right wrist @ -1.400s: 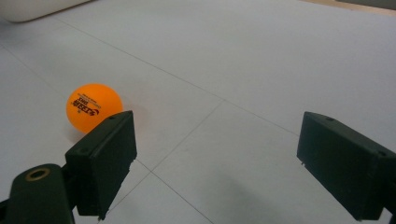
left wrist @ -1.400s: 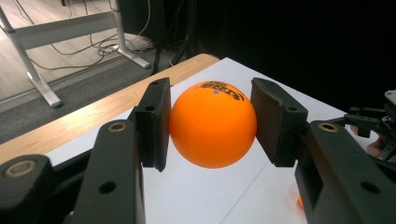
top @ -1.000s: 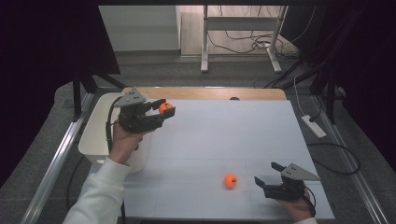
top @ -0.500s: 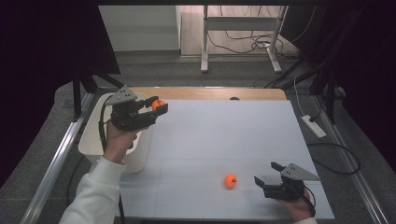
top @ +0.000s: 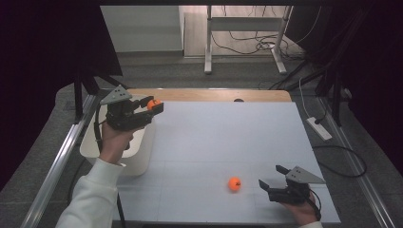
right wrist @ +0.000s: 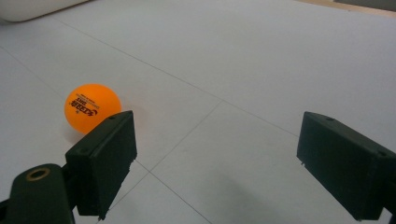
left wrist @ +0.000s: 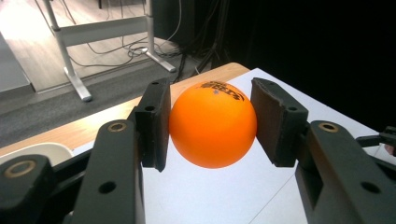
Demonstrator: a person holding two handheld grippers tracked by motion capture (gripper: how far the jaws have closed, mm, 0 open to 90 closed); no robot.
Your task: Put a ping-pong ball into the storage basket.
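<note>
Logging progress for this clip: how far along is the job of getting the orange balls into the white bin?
Nothing visibly done yet; the inside of the white bin cannot be seen. In hand: the left gripper is clamped on one orange ball, raised by the bin's far corner. Left: a second orange ball lies on the table, just in front of the open right gripper.

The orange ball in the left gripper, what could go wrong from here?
The left gripper pinches the round orange ball only at its two sides, so it could slip out. It sits near the rim of the white plastic bin, so a release might miss. The second orange ball lies loose and could roll if the open right gripper nudges it.
</note>
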